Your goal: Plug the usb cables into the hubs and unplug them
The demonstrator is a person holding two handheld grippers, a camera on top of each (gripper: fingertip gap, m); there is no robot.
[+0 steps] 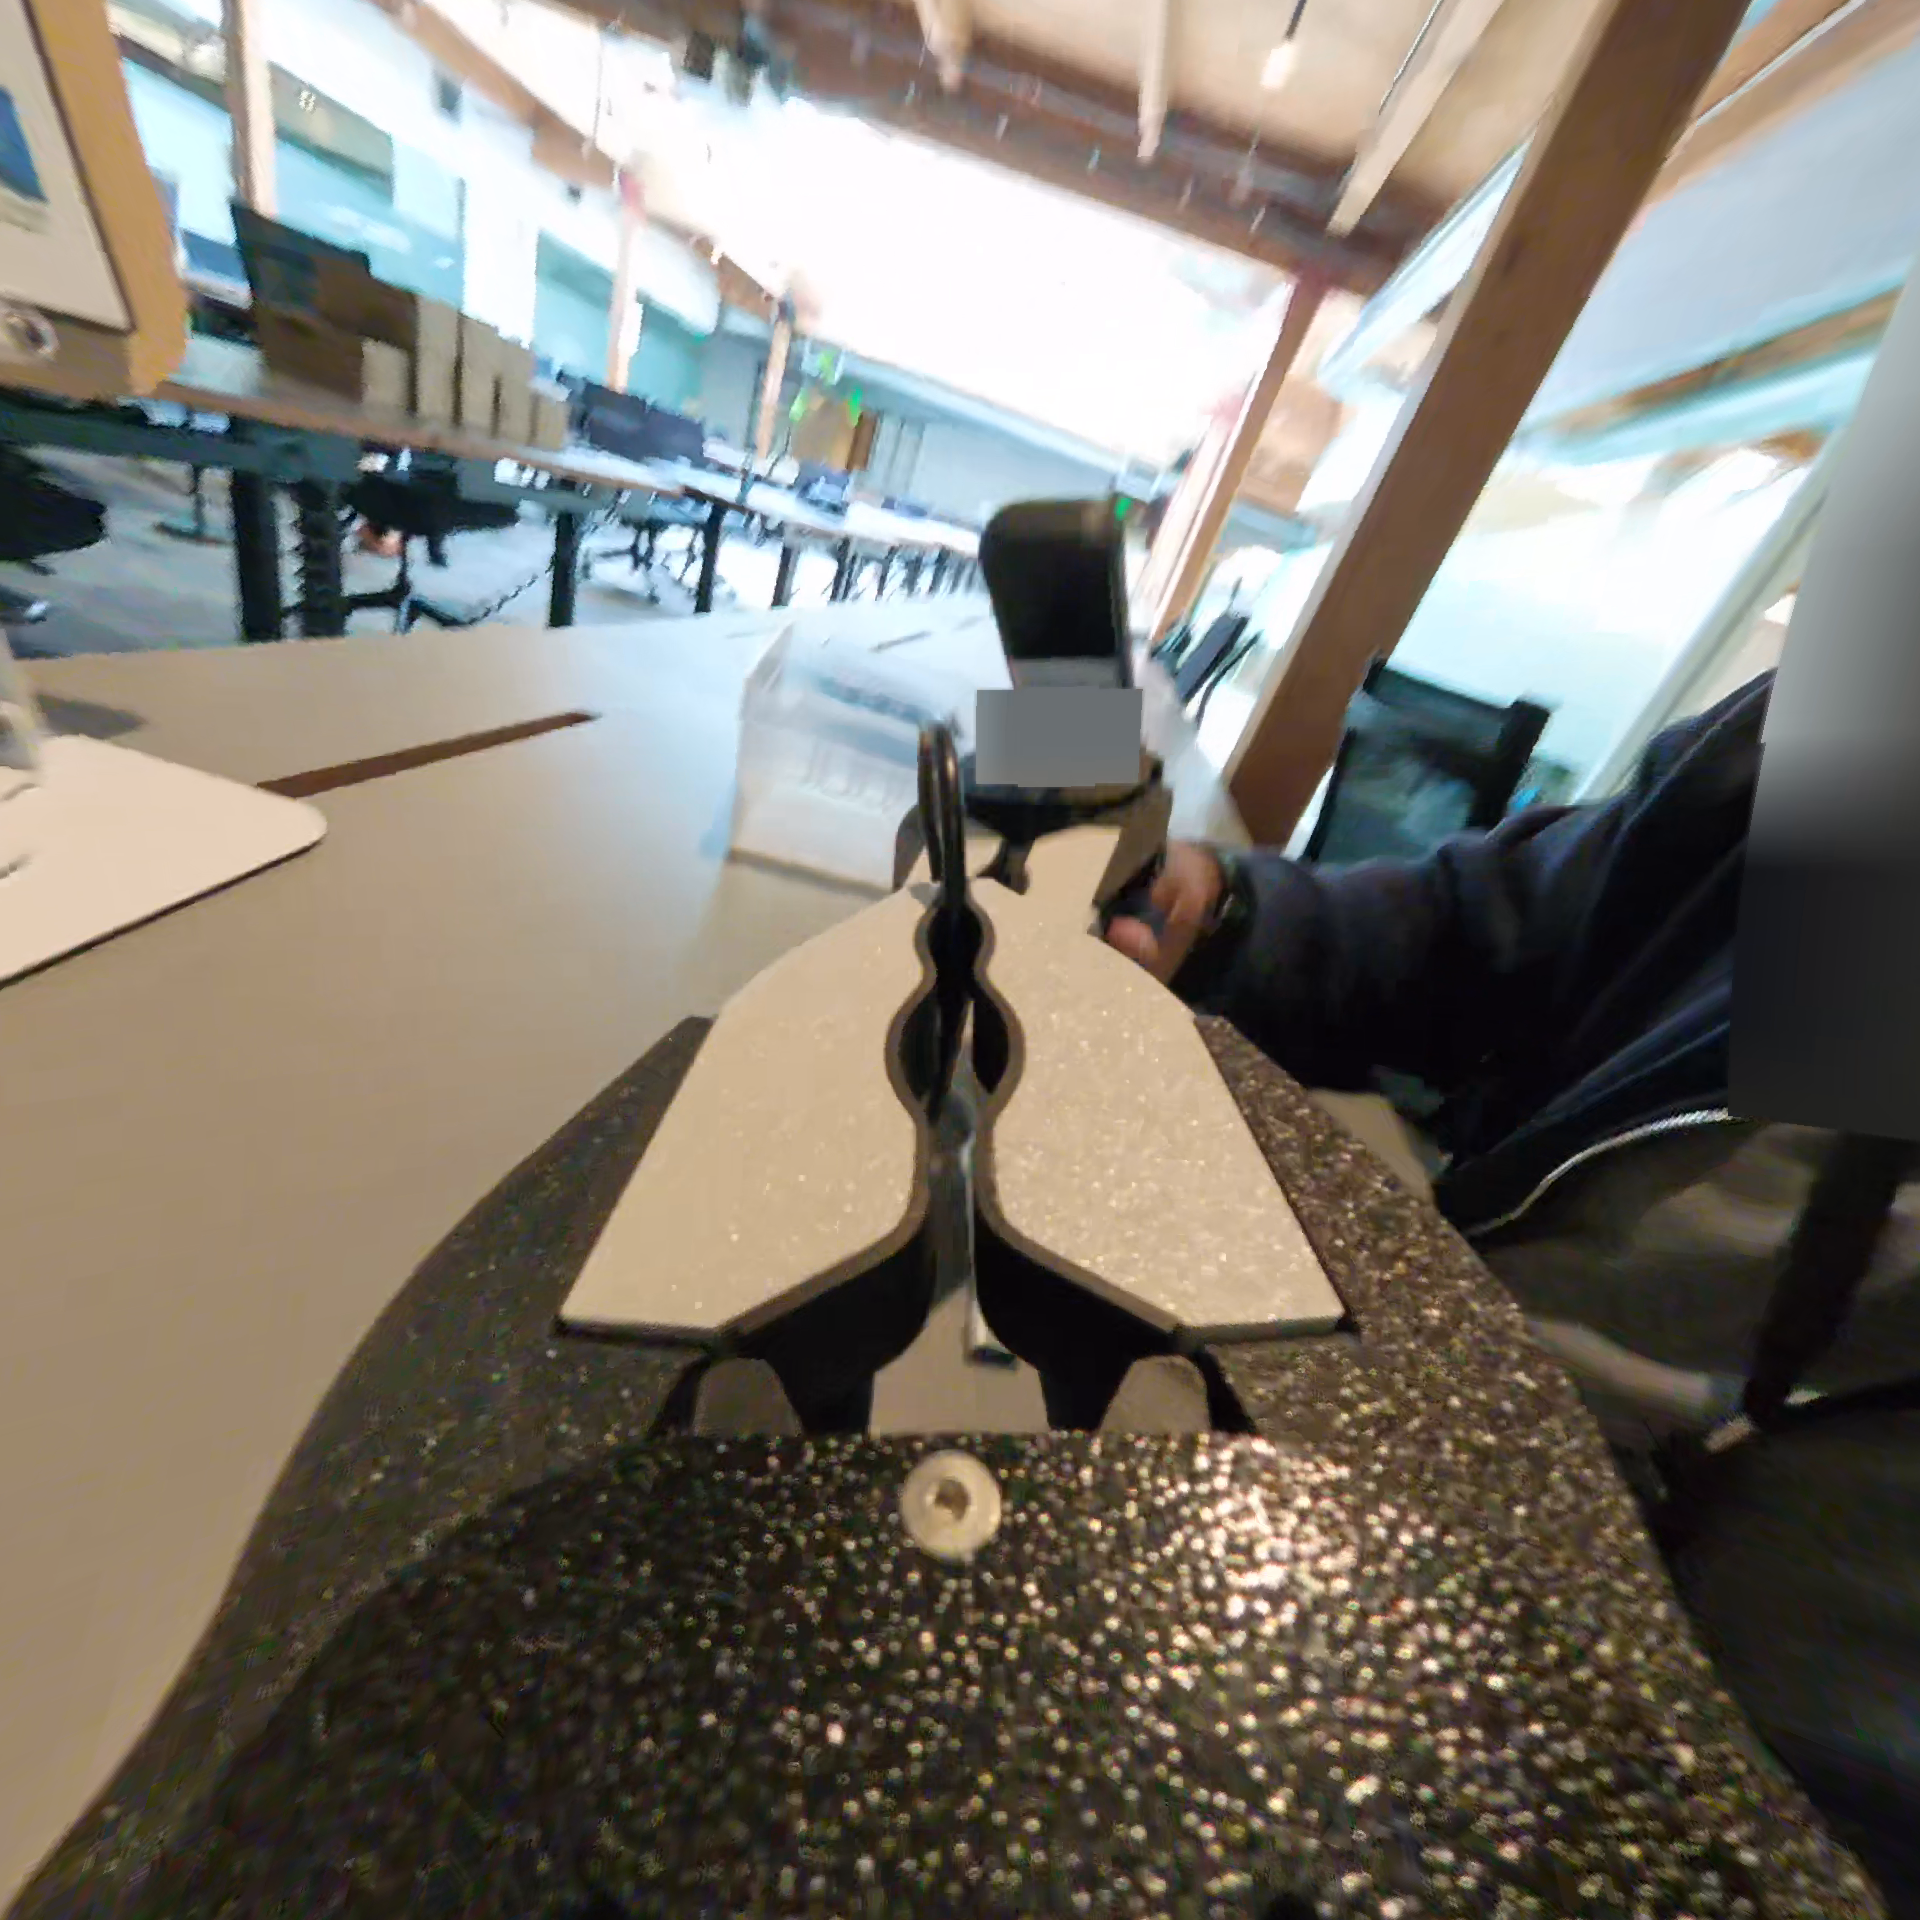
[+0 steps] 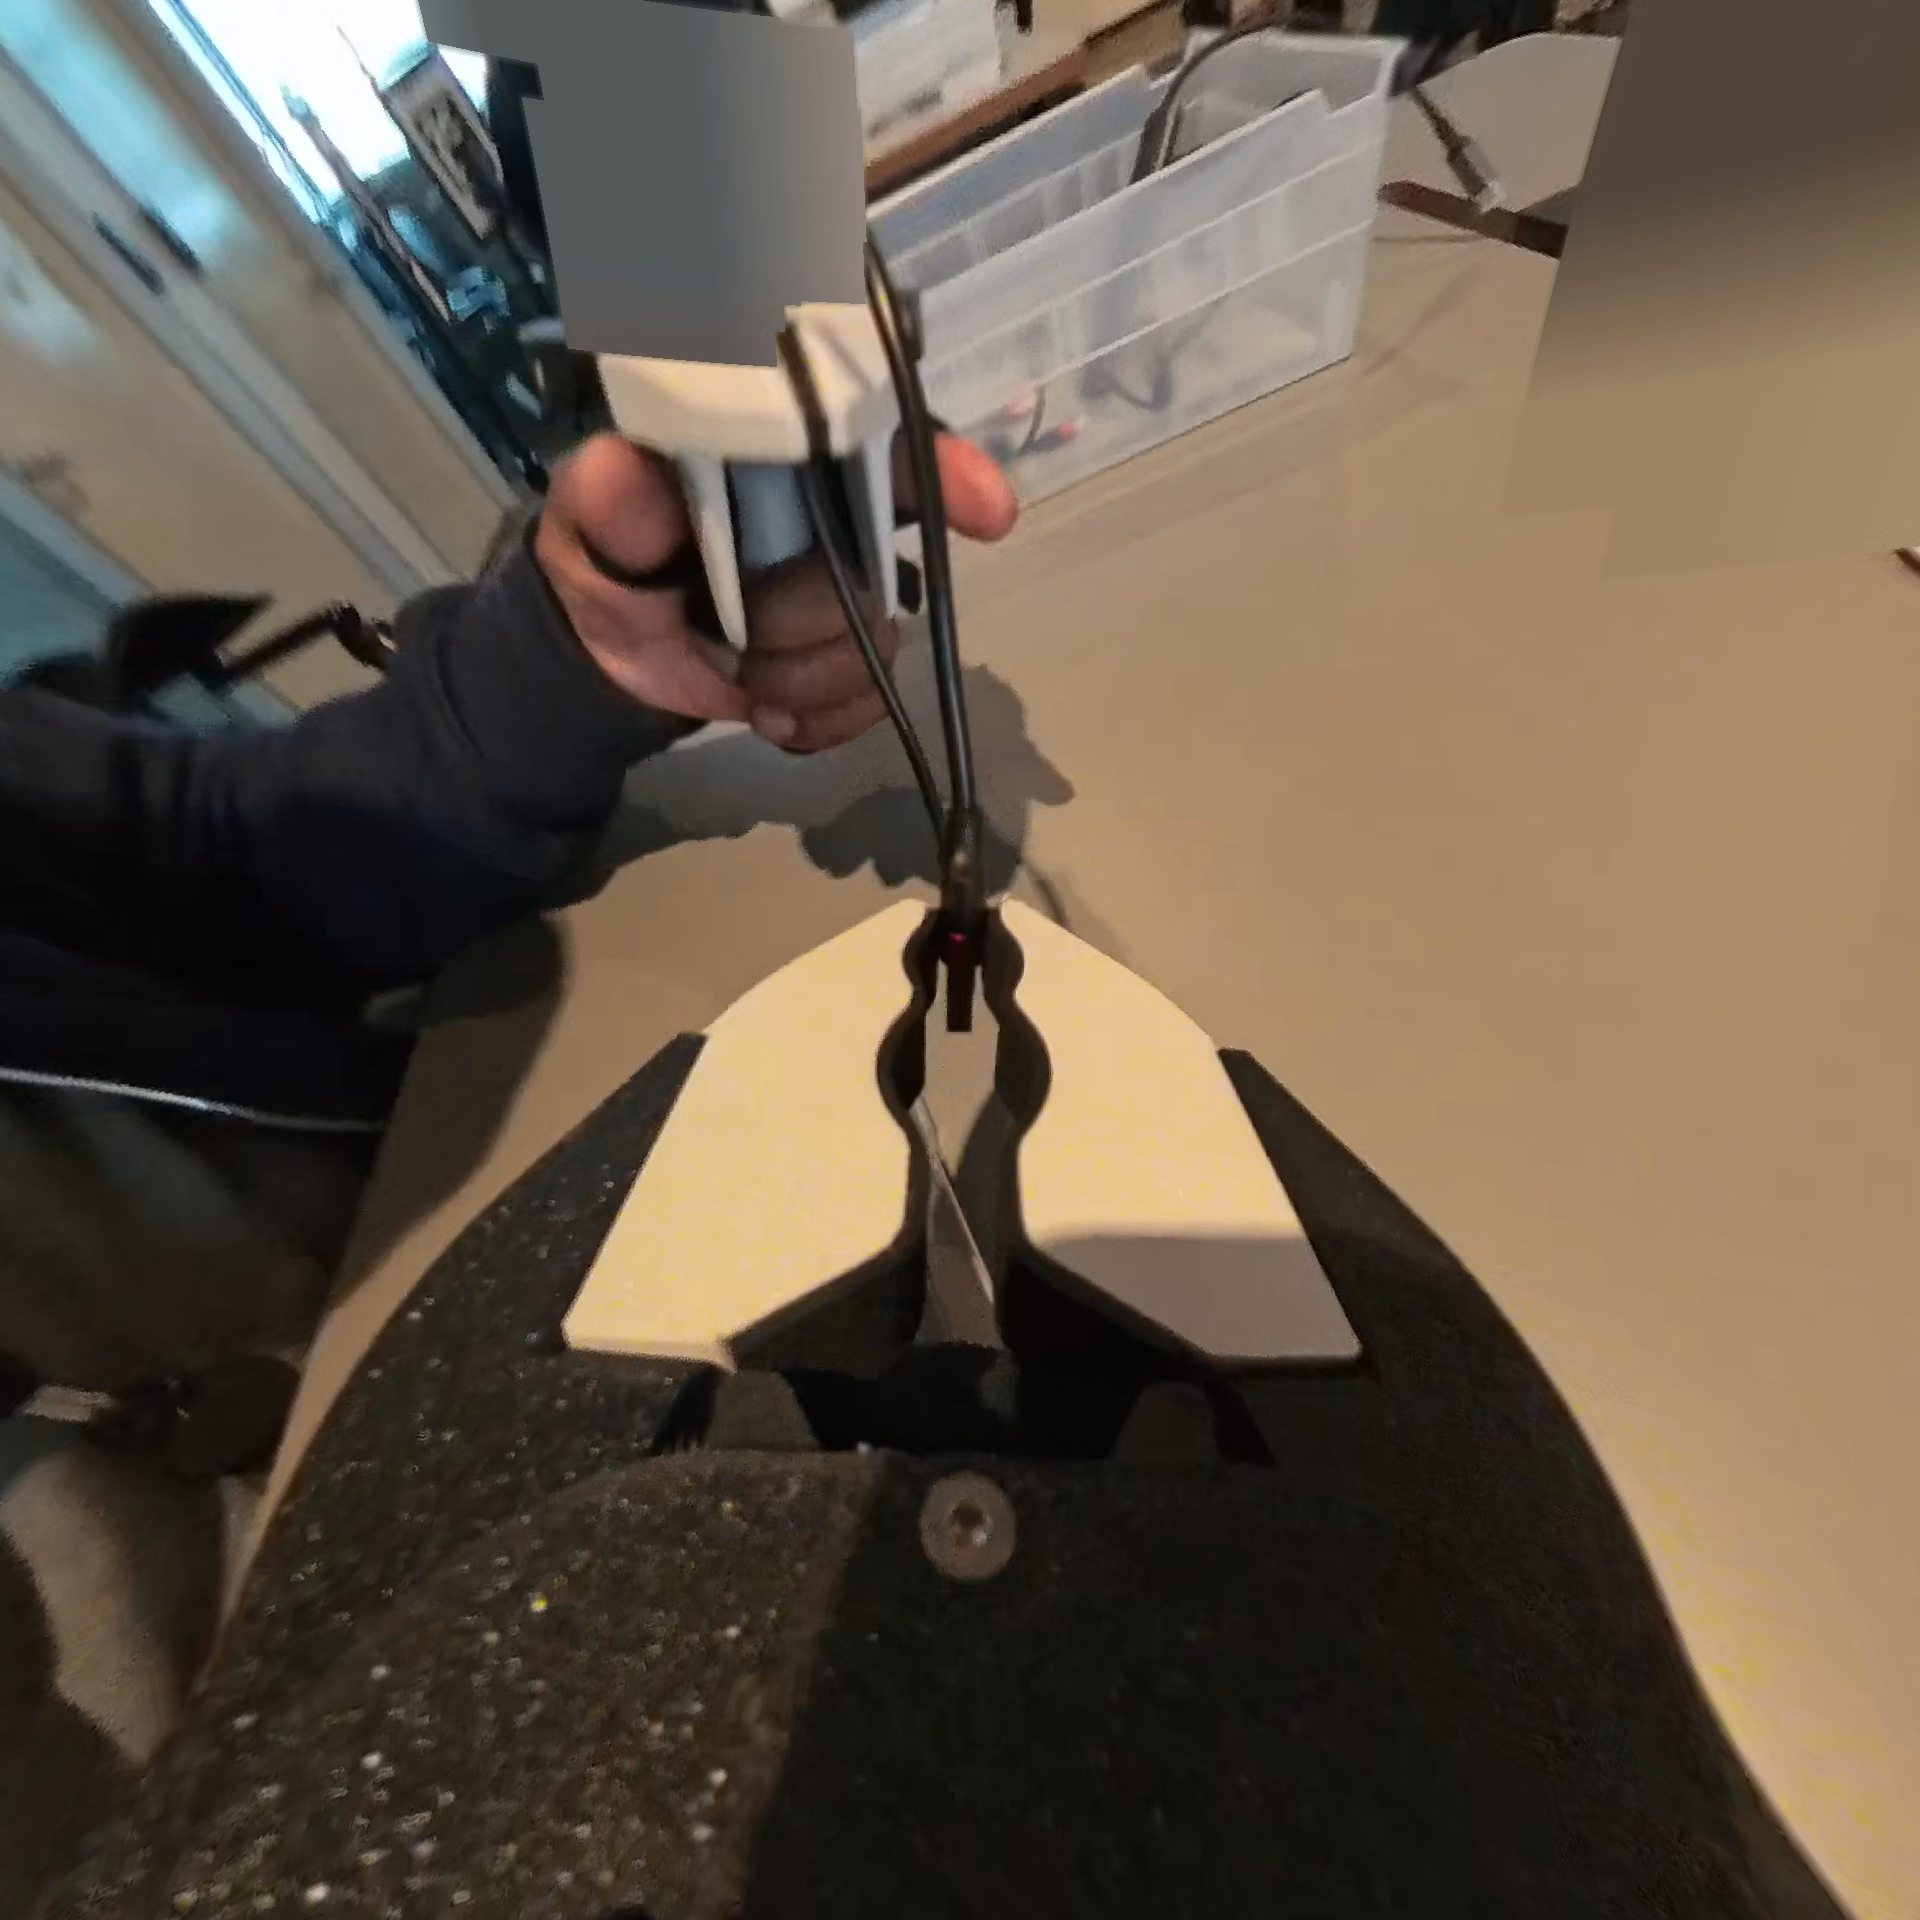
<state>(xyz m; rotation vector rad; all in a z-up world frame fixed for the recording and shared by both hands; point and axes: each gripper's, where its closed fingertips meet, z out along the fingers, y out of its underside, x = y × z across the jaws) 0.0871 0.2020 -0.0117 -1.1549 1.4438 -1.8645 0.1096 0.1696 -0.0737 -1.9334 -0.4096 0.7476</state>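
Left wrist view
Left gripper [image 1: 948, 914]: fingers drawn together, pinching a thin black cable [image 1: 943, 821] at the tips; only a narrow wavy slot is left between the pale pads [image 1: 800, 1122].
Cable: a black loop stands up out of the fingertips, toward 12 o'clock; a metal plug end [image 1: 975, 1195] shows deep in the slot, toward 6 o'clock.
Right gripper: seen from its far side at 1 o'clock beyond the tips, carried by a hand [image 1: 1169, 914] in a dark sleeve [image 1: 1475, 956]; from here I cannot tell how its fingers stand.
Table [image 1: 416, 987]: grey top running off toward 9 and 10 o'clock, a pale mat [image 1: 135, 862] lying on it at 9 o'clock.
Clear plastic bin [image 1: 821, 769]: on the table at 12 o'clock, behind the loop.
Hubs: none made out in this view.

Right wrist view
Right gripper [image 2: 961, 920]: fingers closed on a small dark connector with a red band [image 2: 957, 977], held right at the tips.
Cable from connector [image 2: 951, 644]: two black strands rise toward 12 o'clock to the other gripper.
Left gripper [image 2: 800, 416]: white body at 11 o'clock, held by a hand [image 2: 727, 623]; the strands pass across its front.
Drawer bin [image 2: 1143, 291]: translucent, at 1 o'clock on the grey table [image 2: 1455, 831].
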